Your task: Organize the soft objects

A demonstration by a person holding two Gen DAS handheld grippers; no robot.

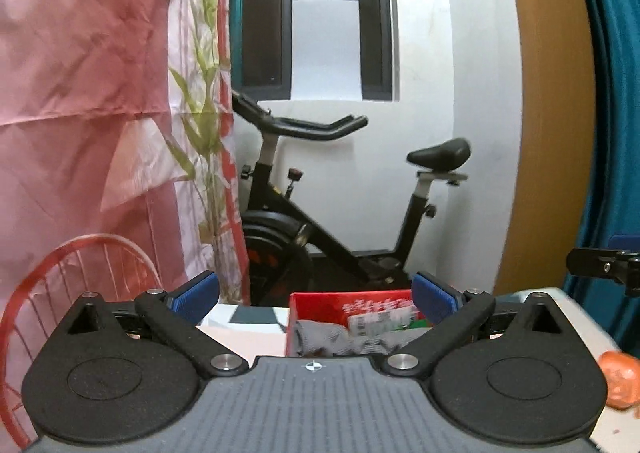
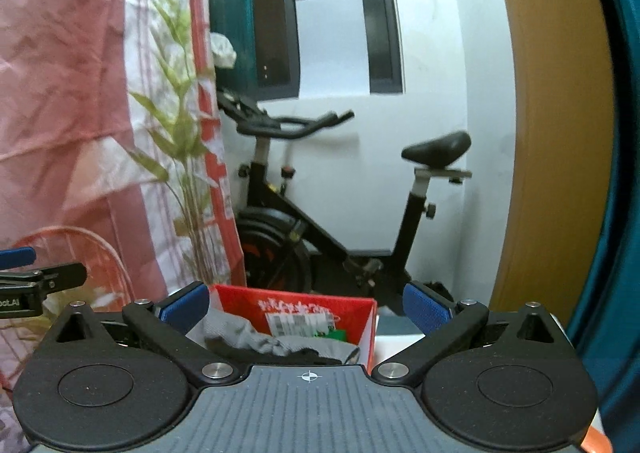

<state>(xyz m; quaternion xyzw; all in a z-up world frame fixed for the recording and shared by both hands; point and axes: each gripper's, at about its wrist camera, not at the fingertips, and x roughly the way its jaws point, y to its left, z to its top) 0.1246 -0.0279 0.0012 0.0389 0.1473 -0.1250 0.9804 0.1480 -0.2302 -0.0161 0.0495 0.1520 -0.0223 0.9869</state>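
From the left wrist view, the left tool (image 1: 316, 295) is spread wide and holds nothing, hovering just above one red box (image 1: 316, 303) on a white desk (image 1: 576, 317); inside the box lie one crumpled grey cloth (image 1: 340, 339) and one white barcoded packet (image 1: 380, 317), one orange soft toy (image 1: 622, 377) sits on the desk to the right, well apart from the box, and one black exercise bike (image 1: 340, 213) stands behind.

From the right wrist view, the right tool (image 2: 306, 303) is likewise spread wide and holding nothing over the same red box (image 2: 364, 327), where the grey cloth (image 2: 240, 333) lies beside the packet (image 2: 300, 319).
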